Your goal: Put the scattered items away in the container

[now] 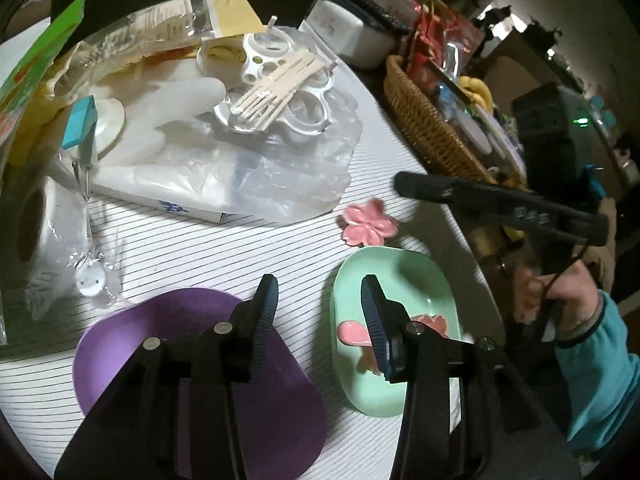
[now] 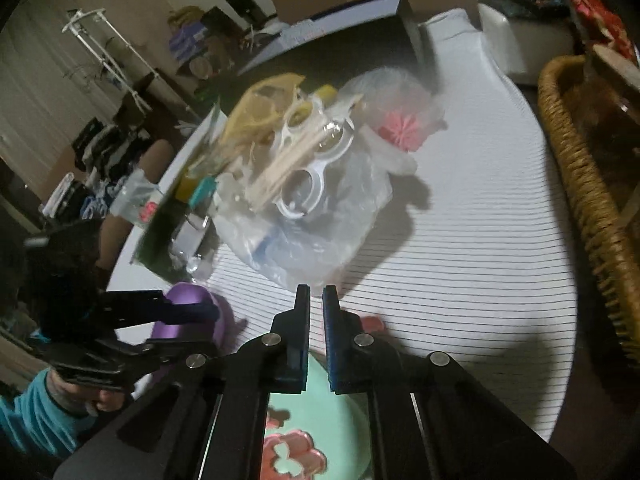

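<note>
A bare strip of striped table (image 1: 192, 248) lay open between the plastic-bag heap (image 1: 240, 168) and the two dishes at the near edge. The purple dish (image 1: 192, 364) and green dish (image 1: 396, 292) stood apart, with a clear lane between them. A pink flower (image 1: 369, 227) blocked the way just beyond the green dish. Toward the right edge the table ran bare up to the wicker basket (image 2: 584, 184), which walled that side.
</note>
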